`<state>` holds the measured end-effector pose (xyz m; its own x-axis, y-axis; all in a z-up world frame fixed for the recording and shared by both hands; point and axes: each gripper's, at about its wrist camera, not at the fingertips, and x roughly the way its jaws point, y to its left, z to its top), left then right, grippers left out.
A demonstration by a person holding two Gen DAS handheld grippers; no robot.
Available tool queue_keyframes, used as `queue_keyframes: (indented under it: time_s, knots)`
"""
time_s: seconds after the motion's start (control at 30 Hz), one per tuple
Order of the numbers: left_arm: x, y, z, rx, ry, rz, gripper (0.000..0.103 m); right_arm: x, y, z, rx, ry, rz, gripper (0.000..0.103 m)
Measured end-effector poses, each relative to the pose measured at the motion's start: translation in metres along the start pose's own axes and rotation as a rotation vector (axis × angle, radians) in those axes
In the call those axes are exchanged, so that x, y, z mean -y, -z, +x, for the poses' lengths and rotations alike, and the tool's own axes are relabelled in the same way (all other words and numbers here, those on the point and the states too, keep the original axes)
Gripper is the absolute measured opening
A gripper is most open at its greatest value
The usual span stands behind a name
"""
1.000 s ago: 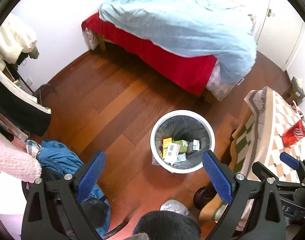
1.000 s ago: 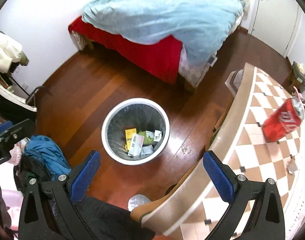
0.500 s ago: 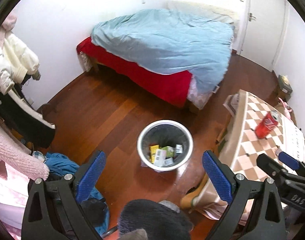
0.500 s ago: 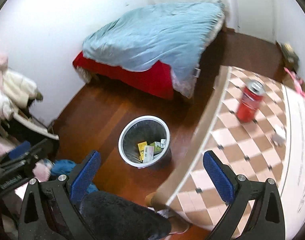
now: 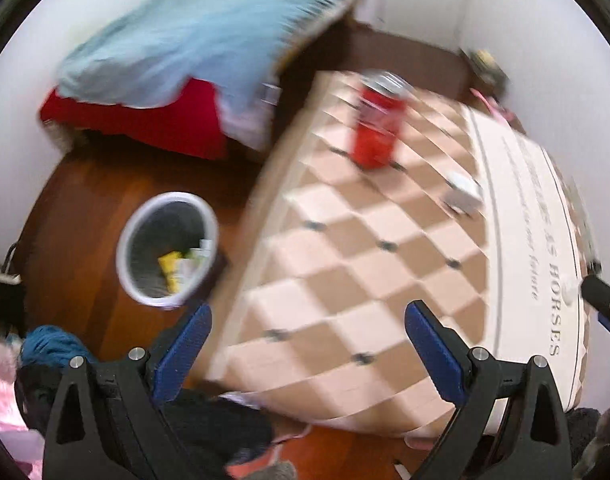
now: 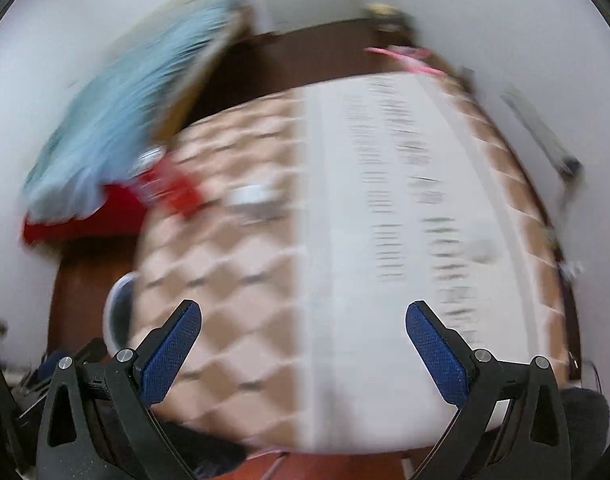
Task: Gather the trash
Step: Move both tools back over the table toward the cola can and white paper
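On the checked table (image 5: 345,280) a red can (image 5: 379,124) stands upright; both grippers (image 5: 307,332) (image 6: 303,332) gape wide, empty

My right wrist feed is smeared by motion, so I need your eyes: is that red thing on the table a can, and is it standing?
Observer: Yes. The left wrist view shows a red soda can upright on the checkered tablecloth.
Operator: I only see a sliver of white rim down by the floor. What is it?
Observer: A round white-rimmed trash bin on the wood floor beside the table, with a yellow packet and other litter inside.
Operator: Is the left tool carrying anything?
Observer: No, the left tool is open and empty.
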<state>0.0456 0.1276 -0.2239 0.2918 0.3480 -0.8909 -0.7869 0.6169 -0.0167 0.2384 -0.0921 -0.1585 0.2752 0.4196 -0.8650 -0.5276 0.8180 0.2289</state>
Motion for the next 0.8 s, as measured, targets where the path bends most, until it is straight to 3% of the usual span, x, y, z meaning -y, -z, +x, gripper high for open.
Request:
queue_keyframes:
  time_s: [0.07, 0.13, 0.17, 0.33, 0.57, 0.6, 0.7, 0.8]
  knots:
    - [0.03, -0.006, 0.016, -0.028, 0.02, 0.036, 0.099, 0.041, -0.008, 0.008, 0.003, 0.042, 0.067, 0.102]
    - [0.052, -0.014, 0.029, -0.046, 0.041, 0.062, 0.099, 0.075, -0.015, 0.018, 0.001, 0.068, 0.12, 0.078]
    - [0.062, -0.018, 0.037, -0.058, 0.056, 0.075, 0.099, 0.089, -0.018, 0.023, -0.007, 0.078, 0.14, 0.072]
    - [0.105, -0.044, 0.07, -0.099, 0.07, 0.144, 0.098, 0.145, -0.03, 0.056, -0.026, 0.065, 0.25, 0.07]
    - [0.13, -0.067, 0.095, -0.103, 0.056, 0.173, 0.098, 0.153, -0.043, 0.09, -0.017, 0.06, 0.229, 0.07]
    - [0.133, -0.069, 0.099, -0.102, 0.054, 0.174, 0.098, 0.151, -0.044, 0.093, -0.015, 0.067, 0.22, 0.067]
    - [0.132, -0.07, 0.097, -0.078, 0.042, 0.173, 0.098, 0.138, -0.049, 0.103, 0.004, 0.113, 0.151, 0.044]
    - [0.112, -0.064, 0.084, -0.027, 0.011, 0.153, 0.098, 0.126, -0.052, 0.106, 0.01, 0.107, 0.114, 0.044]
